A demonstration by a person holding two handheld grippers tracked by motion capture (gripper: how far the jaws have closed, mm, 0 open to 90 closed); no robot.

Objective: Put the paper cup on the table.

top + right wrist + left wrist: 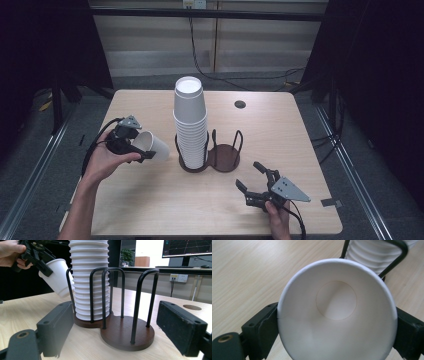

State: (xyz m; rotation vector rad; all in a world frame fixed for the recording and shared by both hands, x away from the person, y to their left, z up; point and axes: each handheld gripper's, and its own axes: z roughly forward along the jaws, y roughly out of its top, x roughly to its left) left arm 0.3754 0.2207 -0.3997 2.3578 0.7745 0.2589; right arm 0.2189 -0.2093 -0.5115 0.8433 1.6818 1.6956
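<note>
At centre left, our left hand-held gripper [131, 145] pinches a white paper cup [152, 145] — right hand-held gripper [256, 183], lower right, spread.

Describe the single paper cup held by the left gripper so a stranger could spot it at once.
On the wooden table, find the dark two-ring cup holder at the middle, with the tall stack of white cups in its left ring. Just left of it, the left gripper clamps one white paper cup. Unlike the stacked cups, it is alone, tilted sideways, off the table.
</note>
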